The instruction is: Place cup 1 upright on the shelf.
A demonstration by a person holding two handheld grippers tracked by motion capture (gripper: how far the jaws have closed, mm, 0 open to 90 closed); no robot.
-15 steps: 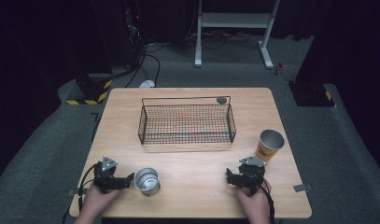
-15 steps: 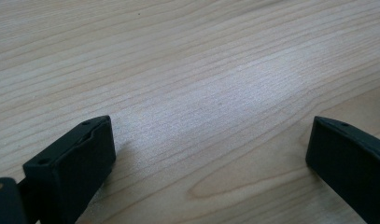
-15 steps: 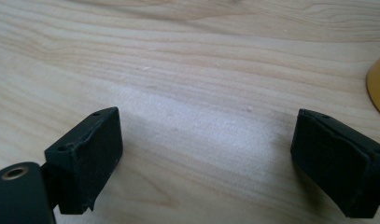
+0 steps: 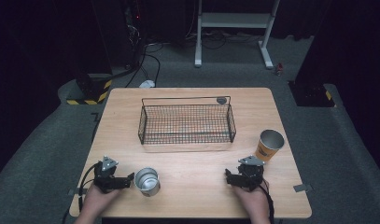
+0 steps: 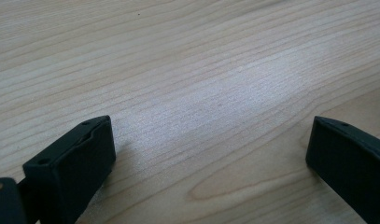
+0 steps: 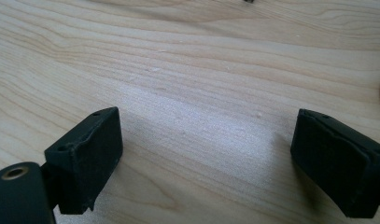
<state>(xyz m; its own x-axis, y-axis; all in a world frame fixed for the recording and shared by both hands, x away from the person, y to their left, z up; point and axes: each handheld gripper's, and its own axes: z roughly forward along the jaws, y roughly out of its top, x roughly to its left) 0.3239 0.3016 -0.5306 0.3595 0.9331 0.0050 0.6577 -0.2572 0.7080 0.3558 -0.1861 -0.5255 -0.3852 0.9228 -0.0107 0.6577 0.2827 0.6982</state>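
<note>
My left gripper (image 5: 211, 158) has its jaws spread wide, with nothing between them but bare wood grain; the table (image 5: 187, 60) runs on beyond the tips, pale and streaked. My right gripper (image 6: 206, 158) stands the same way, jaws far apart over empty board, and at the far right edge of its own view, just past the right jaw, a sliver of orange-yellow peeks in (too little of it to say more from there).

From the high view, my left gripper (image 4: 129, 178) rests low at the near edge of the table, its tips pointing toward the silver cup (image 4: 147, 181), which stands upright and mouth-up just ahead of the jaws, very close but whether touching I cannot tell. My left hand (image 4: 98, 198) grips the tool from behind, with the cable looping off the near side.

My right gripper (image 4: 228, 176) lies near the same near edge, well apart from the left one, my right hand (image 4: 251, 198) behind it. Beyond it and off to its outer side stands the orange cup (image 4: 270, 145), tilted a little, its silvery inside showing, near the gripper's body but not between the jaws.

Farther out, ahead of both pairs of jaws, sits the black wire basket (image 4: 186, 123) across the middle of the table, a small dark round thing (image 4: 221, 100) by its far right corner.
</note>
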